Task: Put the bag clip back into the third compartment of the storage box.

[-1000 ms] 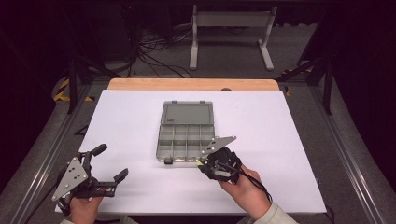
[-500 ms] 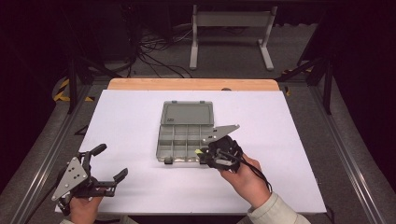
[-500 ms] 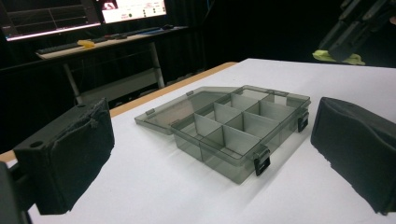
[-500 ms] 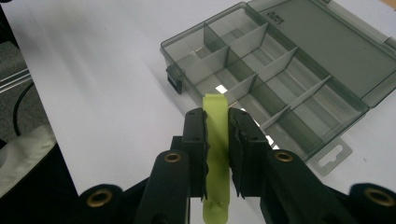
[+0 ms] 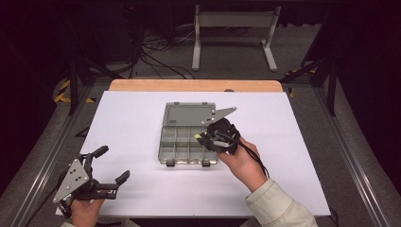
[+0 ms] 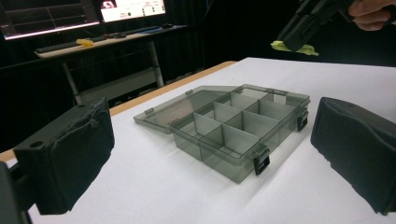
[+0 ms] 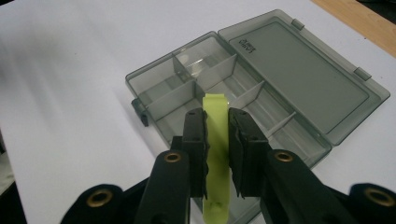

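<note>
Right hand-held gripper (image 7: 217,128) pinched a yellow-green strip (image 7: 216,154) edgewise over the open compartment box (image 5: 188,135) mid-counter. Strip looked light, thin, bendy; grip mid-length. Left hand-held gripper (image 5: 113,165) wide, near left.

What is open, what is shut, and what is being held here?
Compartment box: lid open, lying flat behind it, compartments look empty.
Front latches: undone.
Yellow-green strip: pinched in the right gripper, above the box.
Right gripper: shut on the strip.
Left gripper: open, holding nothing, near the table's front corner.
</note>
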Tool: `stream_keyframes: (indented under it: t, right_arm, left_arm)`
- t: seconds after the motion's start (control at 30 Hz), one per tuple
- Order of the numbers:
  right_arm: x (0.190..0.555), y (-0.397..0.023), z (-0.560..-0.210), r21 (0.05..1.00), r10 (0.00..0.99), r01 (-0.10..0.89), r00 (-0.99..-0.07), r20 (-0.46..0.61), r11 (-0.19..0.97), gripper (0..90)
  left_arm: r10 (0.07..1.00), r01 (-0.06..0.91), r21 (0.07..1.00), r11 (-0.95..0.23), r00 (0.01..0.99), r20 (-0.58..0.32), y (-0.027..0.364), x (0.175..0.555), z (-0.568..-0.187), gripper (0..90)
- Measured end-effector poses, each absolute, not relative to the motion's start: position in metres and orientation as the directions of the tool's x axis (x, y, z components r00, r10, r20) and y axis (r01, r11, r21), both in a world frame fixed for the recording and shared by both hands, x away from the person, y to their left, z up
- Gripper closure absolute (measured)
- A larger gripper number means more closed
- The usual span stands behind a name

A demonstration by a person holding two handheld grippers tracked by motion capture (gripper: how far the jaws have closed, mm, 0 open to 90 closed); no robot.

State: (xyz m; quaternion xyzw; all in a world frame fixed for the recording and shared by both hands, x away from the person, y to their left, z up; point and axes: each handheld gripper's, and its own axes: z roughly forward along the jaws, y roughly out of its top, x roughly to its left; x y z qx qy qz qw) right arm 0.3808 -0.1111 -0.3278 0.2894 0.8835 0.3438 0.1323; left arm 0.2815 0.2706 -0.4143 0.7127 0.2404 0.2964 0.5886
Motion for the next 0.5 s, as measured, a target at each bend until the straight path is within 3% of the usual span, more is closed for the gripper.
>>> stream_keyframes:
  t: [0.5]
  right_arm:
    - [0.418, -0.101, -0.333, 0.702, 0.626, 0.451, -0.78, 0.01, 0.551, 77.8]
  left_arm:
    - [0.69, -0.005, 0.983, -0.184, 0.712, 0.133, 0.269, 0.282, -0.415, 0.3]
